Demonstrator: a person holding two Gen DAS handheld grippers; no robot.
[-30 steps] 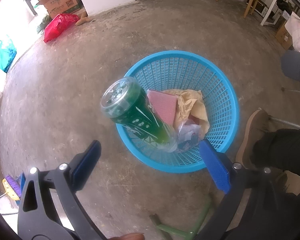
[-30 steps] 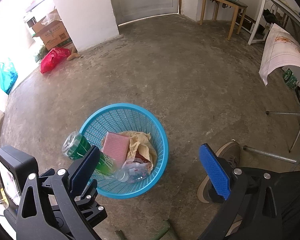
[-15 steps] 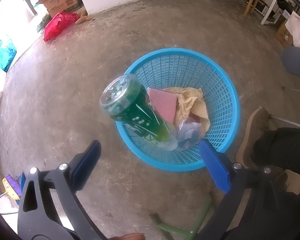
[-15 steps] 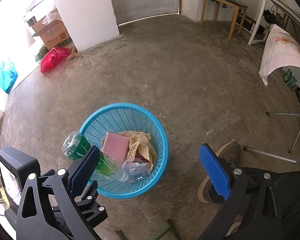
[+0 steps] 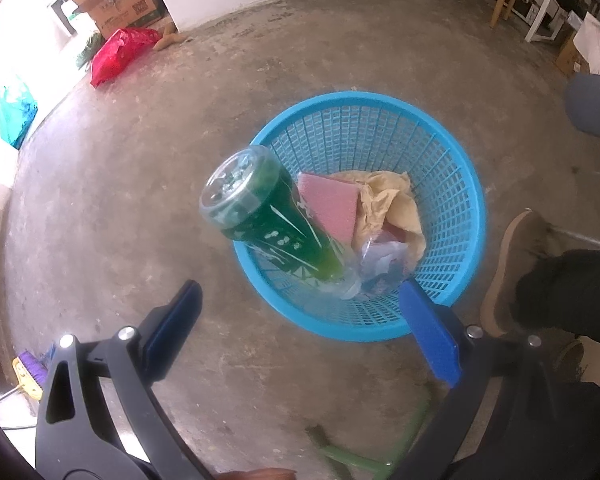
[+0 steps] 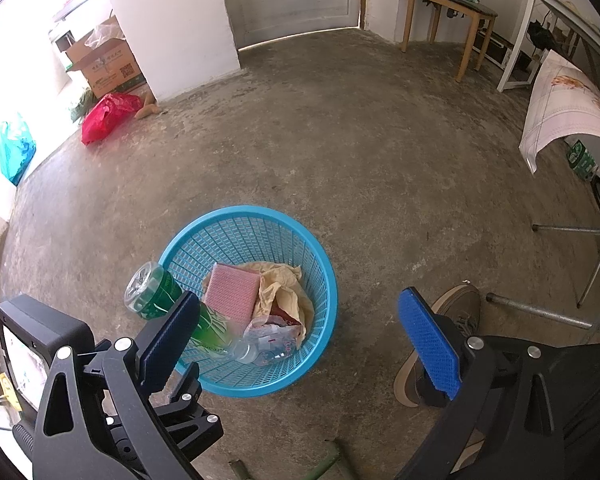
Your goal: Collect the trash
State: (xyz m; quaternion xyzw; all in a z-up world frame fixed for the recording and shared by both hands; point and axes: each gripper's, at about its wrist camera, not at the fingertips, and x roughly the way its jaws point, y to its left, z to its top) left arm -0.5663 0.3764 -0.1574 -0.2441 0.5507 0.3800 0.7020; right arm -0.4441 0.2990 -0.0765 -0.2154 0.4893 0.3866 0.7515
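A blue mesh basket (image 5: 456, 168) stands on the concrete floor; it also shows in the right wrist view (image 6: 324, 264). A green bottle (image 5: 268, 224) leans in it neck down, its base sticking out over the left rim, also in the right wrist view (image 6: 156, 292). Inside lie a pink sponge (image 5: 332, 208), crumpled brown paper (image 5: 388, 200) and a clear plastic wrapper (image 5: 380, 264). My left gripper (image 5: 300, 332) is open and empty just in front of the basket. My right gripper (image 6: 296, 336) is open and empty, above the basket's near right side.
A red bag (image 6: 104, 120), a teal bag (image 6: 14, 152) and a cardboard box (image 6: 104, 64) lie at the far left wall. A wooden table (image 6: 444, 12) and a draped table (image 6: 560, 108) stand at the right. A person's shoe (image 6: 440, 336) is beside the basket. A green stick (image 5: 352, 452) lies near.
The left gripper has pulled back and up slightly from the basket, leaving the green bottle leaning there. The right gripper has hardly moved.
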